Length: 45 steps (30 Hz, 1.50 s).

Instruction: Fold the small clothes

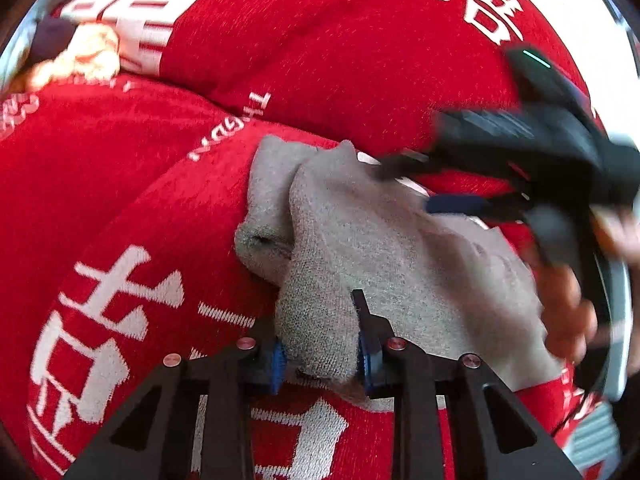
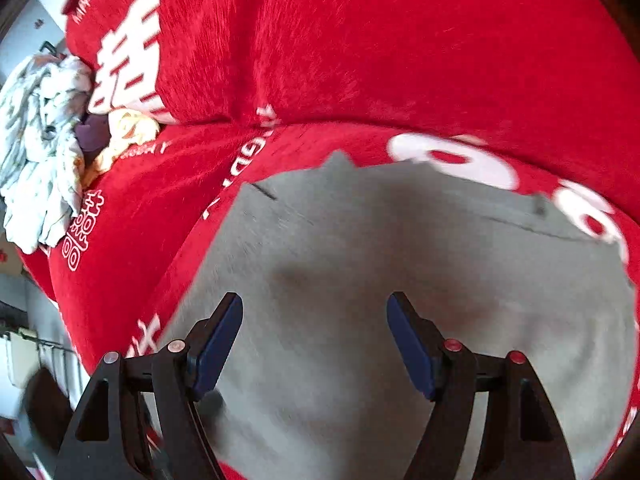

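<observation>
Both grippers, left gripper [image 1: 322, 354] and right gripper [image 2: 314, 344], share black triangular-cutout arms; blue finger pads [image 2: 216, 348]; small round pinkish-red screws [image 2: 453, 345].

Red blanket w/ white characters [image 1: 120, 208] carries grey garment [image 1: 400, 248] & pale crumpled cloth pile [image 2: 40, 152].

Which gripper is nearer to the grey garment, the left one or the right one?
Left. The left gripper has its pads pressed on a bunched edge of the grey garment. The right gripper hangs open above the cloth, with nothing between its pads.
</observation>
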Available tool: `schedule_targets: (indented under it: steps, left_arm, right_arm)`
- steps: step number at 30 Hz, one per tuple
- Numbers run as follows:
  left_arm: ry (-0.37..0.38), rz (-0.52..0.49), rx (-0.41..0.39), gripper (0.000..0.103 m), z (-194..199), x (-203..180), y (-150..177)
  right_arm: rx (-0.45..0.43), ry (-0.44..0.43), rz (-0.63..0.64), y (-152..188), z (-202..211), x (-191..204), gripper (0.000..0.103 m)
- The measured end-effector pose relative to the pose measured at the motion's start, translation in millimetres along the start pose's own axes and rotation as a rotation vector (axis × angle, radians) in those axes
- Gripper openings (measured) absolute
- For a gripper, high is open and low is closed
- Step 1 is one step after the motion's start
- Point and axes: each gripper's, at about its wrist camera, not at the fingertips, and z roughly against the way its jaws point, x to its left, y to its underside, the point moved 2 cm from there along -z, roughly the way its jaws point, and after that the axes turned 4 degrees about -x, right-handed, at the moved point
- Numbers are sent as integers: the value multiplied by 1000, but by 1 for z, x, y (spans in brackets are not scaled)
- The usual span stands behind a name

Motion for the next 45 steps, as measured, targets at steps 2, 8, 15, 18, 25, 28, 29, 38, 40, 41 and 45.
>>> schedule_targets:
  steps: [2,8,15,18,25,28,29,38,40,41,45]
  left_arm:
    - [-37,-57,-21,29,2,-11,1]
    - [-93,-142,-35,29,1,-24,6]
    - [-119,-161,-32,29,0,-25,9]
    - [-119,-144,-14,30,-3,-21,10]
    - [-56,24,-7,101,7,14,6]
    - [-21,99,1,101,9,32,4]
    - [-7,116,3,101,8,35,5]
    - [85,38,4,62,-6,7,0]
    - [92,37,49,25,-17,4,-5]
    - [94,50,49,25,-20,5,-6]
    - [86,57,24,20,-21,4,-15]
  right_arm:
    - [48,-23,-16,-12,-17,7,78]
    - [197,2,18,-35,-64,44,88]
    - [300,311,403,-12,-102,111,89]
    - [255,313,395,-13,-89,108,53]
    - [164,28,122,-22,-45,51,17]
    - [116,-49,56,-21,-37,38,16]
    - [105,-67,42,-20,-36,35,16]
    - [70,-152,12,-13,-34,20,16]
    - [71,-154,19,-10,-37,19,16]
    - [71,-151,24,-12,-38,20,16]
    - [104,-142,14,-15,-45,19,22]
